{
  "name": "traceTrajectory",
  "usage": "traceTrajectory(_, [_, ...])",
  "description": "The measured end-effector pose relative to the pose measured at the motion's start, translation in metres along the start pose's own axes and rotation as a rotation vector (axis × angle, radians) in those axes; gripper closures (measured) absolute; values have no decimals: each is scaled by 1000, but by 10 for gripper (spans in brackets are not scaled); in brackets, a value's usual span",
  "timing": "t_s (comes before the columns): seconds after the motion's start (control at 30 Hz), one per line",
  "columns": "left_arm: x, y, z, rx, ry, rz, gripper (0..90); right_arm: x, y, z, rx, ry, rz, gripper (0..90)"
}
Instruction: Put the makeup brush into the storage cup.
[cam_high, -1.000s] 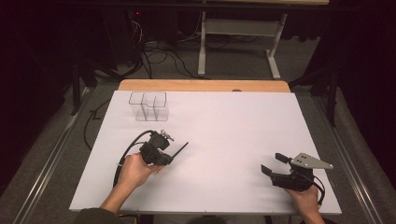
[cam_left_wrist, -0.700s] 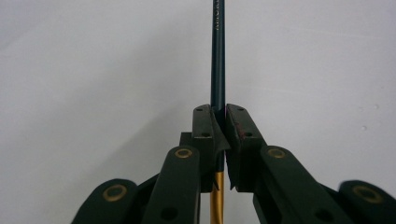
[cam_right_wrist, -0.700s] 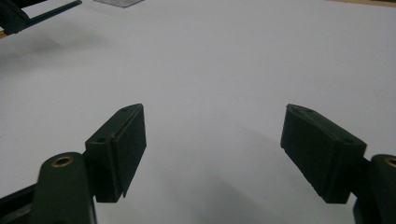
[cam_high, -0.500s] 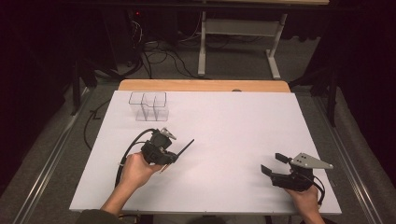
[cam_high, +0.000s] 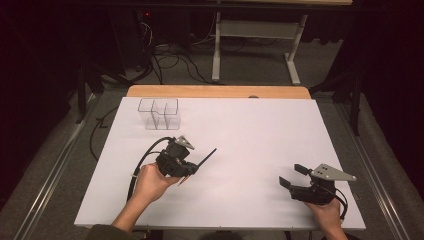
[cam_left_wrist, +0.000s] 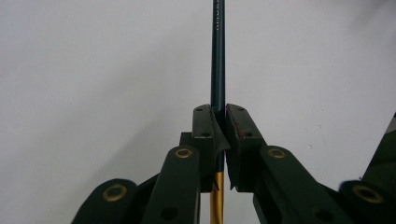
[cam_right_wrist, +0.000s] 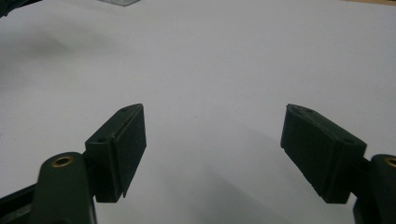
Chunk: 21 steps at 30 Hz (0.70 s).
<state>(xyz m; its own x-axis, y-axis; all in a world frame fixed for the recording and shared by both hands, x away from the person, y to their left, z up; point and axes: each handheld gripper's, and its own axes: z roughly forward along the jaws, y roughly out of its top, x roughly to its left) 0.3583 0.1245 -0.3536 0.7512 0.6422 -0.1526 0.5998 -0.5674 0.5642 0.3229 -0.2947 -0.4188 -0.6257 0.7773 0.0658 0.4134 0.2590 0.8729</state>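
Observation:
A slim dark pen (cam_high: 205, 157) with a gold end juts up and to the right out of my left gripper (cam_high: 192, 168), which is held a little above the white table sheet (cam_high: 250, 125). In the left gripper view the jaws are shut on the pen (cam_left_wrist: 217, 56), whose dark shaft runs straight ahead from the left gripper (cam_left_wrist: 219, 114) and whose gold part sits behind the pads. My right gripper (cam_high: 292, 175) rests low near the table's front right. In the right gripper view the right gripper (cam_right_wrist: 212, 135) stands wide open with only bare white surface between its jaws.
A clear plastic holder (cam_high: 159, 113) with several compartments stands at the back left of the sheet. A wooden strip (cam_high: 215, 91) runs along the far edge. Table legs and cables (cam_high: 170, 60) lie on the floor beyond.
My left hand has risen and drifted slightly right with the pen, whose free end now points farther up and right. The right gripper has stayed put.

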Motion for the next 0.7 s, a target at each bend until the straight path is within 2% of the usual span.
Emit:
traceTrajectory(0.37, [-10, 7, 1, -21, -23, 30, 827, 0, 0, 0, -2, 1, -3, 243])
traceTrajectory(0.7, [-25, 16, 6, -47, -61, 60, 827, 1, 0, 0, -1, 2, -4, 243])
